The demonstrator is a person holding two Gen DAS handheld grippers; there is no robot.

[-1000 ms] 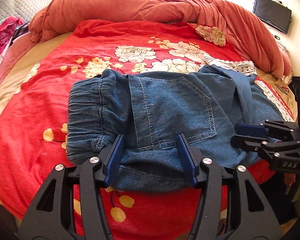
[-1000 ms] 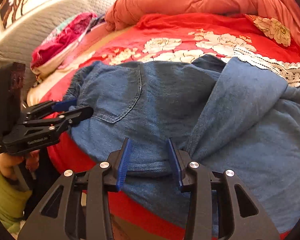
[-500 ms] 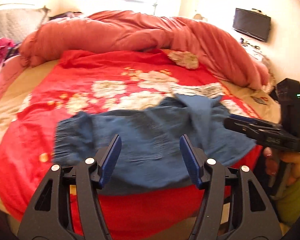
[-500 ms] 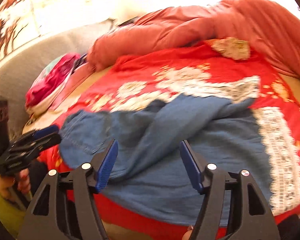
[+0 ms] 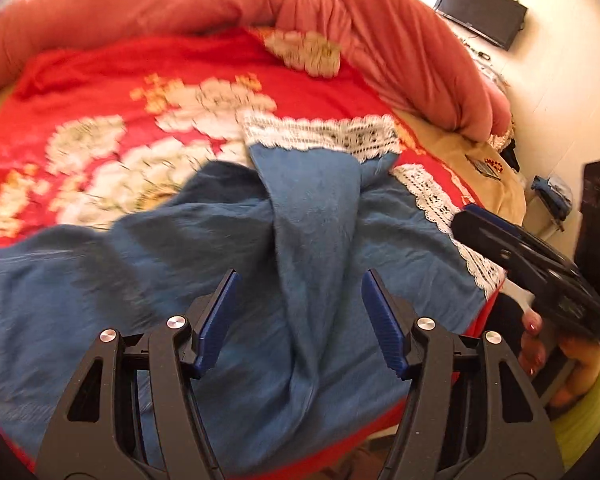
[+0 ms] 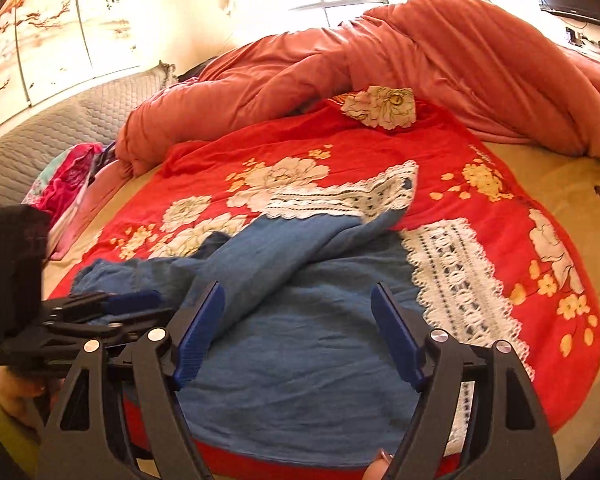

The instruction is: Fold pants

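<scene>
Both tongs, left tongs (image 5: 300, 320) and right tongs (image 6: 298, 334), gape empty above the pants (image 6: 300, 320); lace cuffs (image 6: 456, 280) toward two o'clock, view seemingly blurred.

Near edge: the pants (image 6: 308, 320) cover the front of the red floral blanket (image 6: 492, 216), one leg folded across the other as a raised ridge (image 5: 316, 240).
Left side: the left gripper (image 5: 300, 320), fingers apart and holding nothing, hovers above the ridge.
Right side: the right gripper (image 6: 296, 332), also spread, hangs over the flat denim near the lace hems (image 6: 456, 280).
Far side: bare blanket lies beyond the hems; the bunched salmon duvet (image 6: 420, 60) walls off the back.
Far left: pink clothes (image 6: 68, 180) lie against the quilted headboard (image 6: 40, 136).
</scene>
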